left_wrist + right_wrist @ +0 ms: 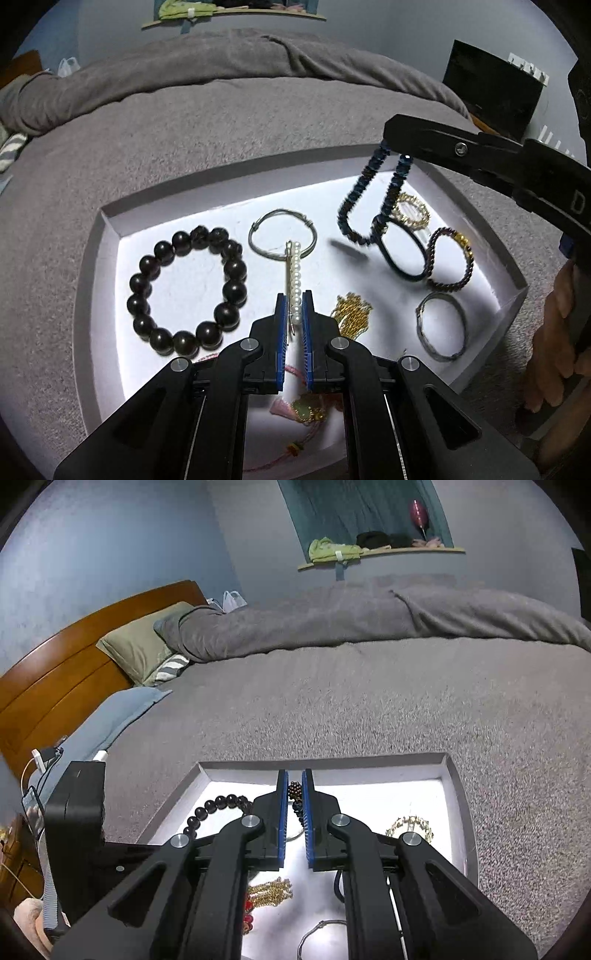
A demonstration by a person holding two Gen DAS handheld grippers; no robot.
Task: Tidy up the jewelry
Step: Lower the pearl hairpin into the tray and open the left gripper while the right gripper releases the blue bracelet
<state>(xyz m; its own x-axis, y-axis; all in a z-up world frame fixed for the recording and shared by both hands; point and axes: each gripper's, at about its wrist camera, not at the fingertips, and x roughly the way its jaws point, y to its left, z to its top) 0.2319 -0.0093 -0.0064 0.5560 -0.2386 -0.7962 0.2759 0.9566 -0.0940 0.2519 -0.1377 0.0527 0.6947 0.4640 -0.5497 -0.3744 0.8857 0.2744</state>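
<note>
Over the white tray [110, 236] that sits on the grey bedcover [184, 147], your right gripper [397, 147] has its fingers pinched on a dark blue faceted bracelet [354, 218], which hangs as a loop with its lowest beads just above or brushing the tray floor; the right wrist view shows the beads [294, 792] caught between the blue pads [282, 812], the jaws nearly closed. You hold it high, I judge, so it clears the crowded right side, where a gold ring-shaped piece [412, 212], a black band [402, 251], a purple chain bracelet [452, 262] and a thin silver bangle [441, 326] lie close together, some overlapping. Your left gripper [293, 314] points at the pearl hair clip [294, 280] lying across the lower edge of a grey wire bangle [282, 238]; its fingers stand narrowly apart, flanking the clip's near end, but whether the pads actually grip it I cannot tell. The black bead bracelet [188, 291] lies flat and apart on the left, seemingly already laid out with room around it. A gold chain [351, 314] is bunched just right of your left fingers, and a pink cord piece [303, 410] lies beneath them, both probably unsorted. The open floor between the wire bangle and the black band looks the likeliest spot for the blue bracelet.
</note>
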